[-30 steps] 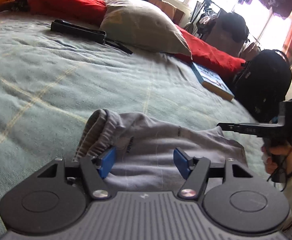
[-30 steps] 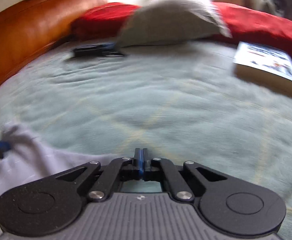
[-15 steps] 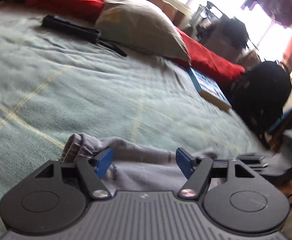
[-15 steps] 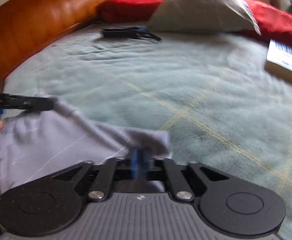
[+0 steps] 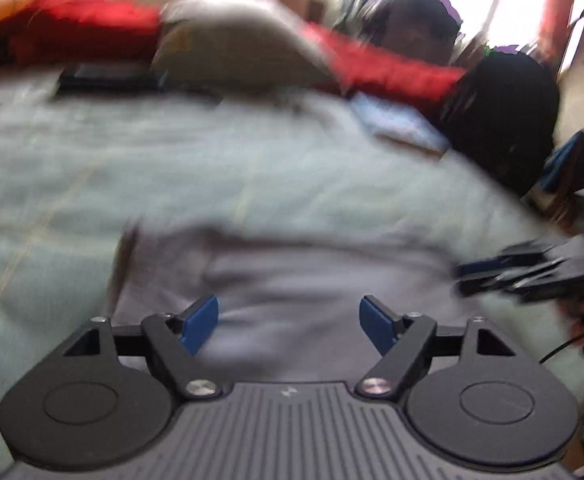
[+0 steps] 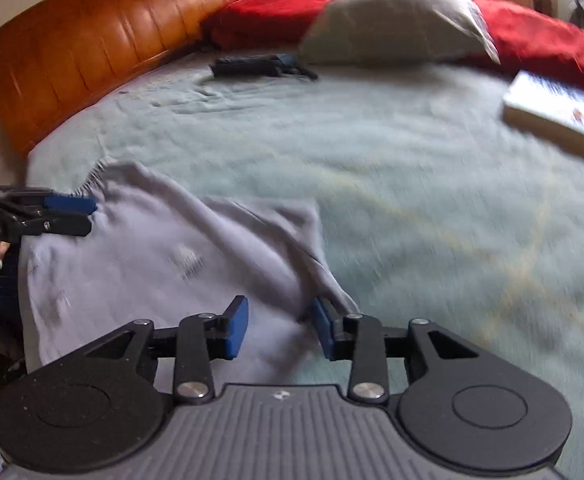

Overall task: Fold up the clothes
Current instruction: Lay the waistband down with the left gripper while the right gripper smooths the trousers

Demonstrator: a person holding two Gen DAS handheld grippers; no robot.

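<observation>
A grey garment [image 6: 172,256] with a ribbed elastic edge lies on the pale green bedspread [image 6: 411,184] near the bed's front edge. In the left wrist view it shows blurred [image 5: 292,272]. My left gripper [image 5: 290,324] is open and empty just above the garment's near part. My right gripper [image 6: 280,330] is open, its jaws either side of the garment's right corner. Each gripper also shows from the side in the other's view: the left [image 6: 68,212] by the ribbed edge, the right [image 5: 491,272] at the garment's right side.
A grey pillow [image 6: 399,20] and red pillows [image 6: 539,36] lie at the head of the bed by the wooden headboard [image 6: 92,48]. A black object [image 6: 252,66] and a book [image 6: 559,116] rest on the bedspread. A black backpack [image 5: 499,120] stands beside the bed.
My right gripper has opened and let go of the garment's corner, which now lies flat on the bed. My left gripper has lifted back a little. The garment is spread wider.
</observation>
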